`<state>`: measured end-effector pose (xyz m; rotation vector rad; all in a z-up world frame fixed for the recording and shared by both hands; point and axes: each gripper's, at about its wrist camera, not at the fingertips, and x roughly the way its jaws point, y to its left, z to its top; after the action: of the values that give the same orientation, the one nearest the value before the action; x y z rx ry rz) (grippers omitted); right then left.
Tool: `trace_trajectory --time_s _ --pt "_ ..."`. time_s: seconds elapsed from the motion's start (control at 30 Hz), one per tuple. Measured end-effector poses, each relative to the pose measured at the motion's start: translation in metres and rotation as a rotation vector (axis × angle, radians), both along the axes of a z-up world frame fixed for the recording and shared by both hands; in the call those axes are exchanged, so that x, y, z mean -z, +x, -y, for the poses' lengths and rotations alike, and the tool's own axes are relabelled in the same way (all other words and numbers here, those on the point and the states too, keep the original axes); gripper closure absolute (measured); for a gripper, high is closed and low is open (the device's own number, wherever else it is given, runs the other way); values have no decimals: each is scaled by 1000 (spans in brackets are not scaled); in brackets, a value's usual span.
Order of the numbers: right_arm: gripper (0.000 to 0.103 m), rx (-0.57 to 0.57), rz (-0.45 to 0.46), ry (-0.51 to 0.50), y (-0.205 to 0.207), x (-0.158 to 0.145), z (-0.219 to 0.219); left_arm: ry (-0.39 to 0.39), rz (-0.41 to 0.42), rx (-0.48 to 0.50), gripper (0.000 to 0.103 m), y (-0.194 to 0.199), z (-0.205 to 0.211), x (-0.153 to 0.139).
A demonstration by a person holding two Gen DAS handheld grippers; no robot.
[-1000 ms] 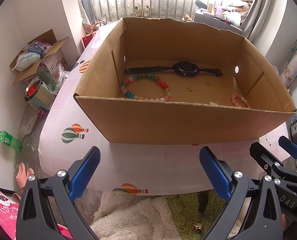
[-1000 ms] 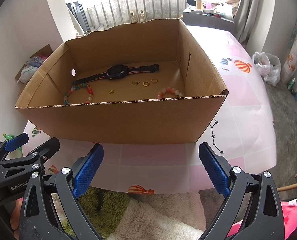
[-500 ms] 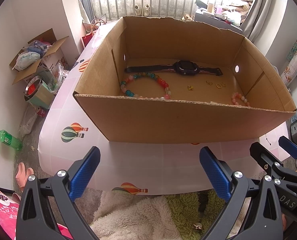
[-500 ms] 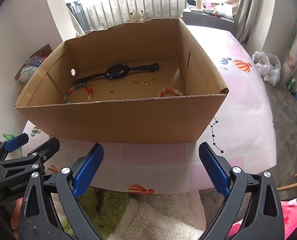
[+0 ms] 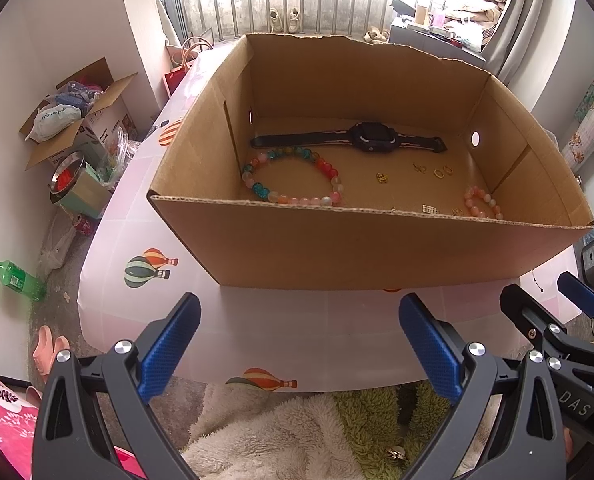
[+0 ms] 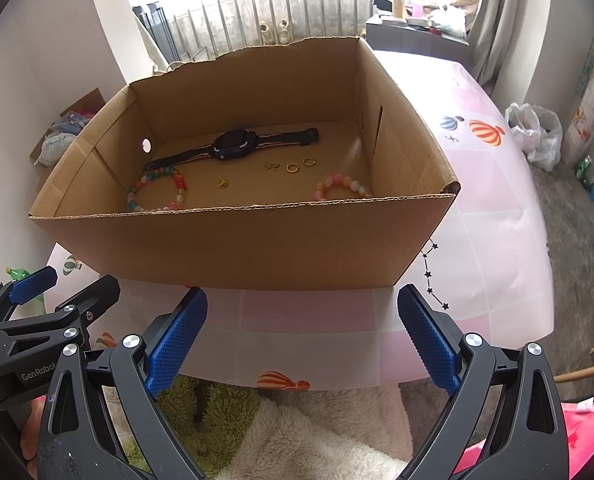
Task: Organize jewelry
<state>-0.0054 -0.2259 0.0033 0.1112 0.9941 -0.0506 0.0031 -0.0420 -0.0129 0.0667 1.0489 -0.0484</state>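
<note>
Left tool [image 5: 299, 340]: blue-padded fingers spread wide, nothing held, poised short of the near wall of the open brown cardboard box [image 5: 377, 248]. Right tool [image 6: 301, 330]: likewise spread wide and empty, just beside the left tool. The box stands on the worktop with pink balloon-print cover [image 6: 493, 184]. On the box floor: a black wristwatch with pink-striped strap [image 5: 371, 136] laid flat along the far wall; a multicoloured bead bracelet [image 5: 293, 178] at left; a smaller pink bead bracelet [image 5: 481, 202] at the right near corner; small gold rings [image 5: 443, 171] and a gold trinket [image 5: 382, 177] between them, apart from each other.
</note>
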Motion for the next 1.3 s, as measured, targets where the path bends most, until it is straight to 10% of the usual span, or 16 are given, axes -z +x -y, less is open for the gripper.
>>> trace_trajectory --time_s 1.3 --pt "11 3 -8 8 0 1 1 0 -9 -3 6 1 3 1"
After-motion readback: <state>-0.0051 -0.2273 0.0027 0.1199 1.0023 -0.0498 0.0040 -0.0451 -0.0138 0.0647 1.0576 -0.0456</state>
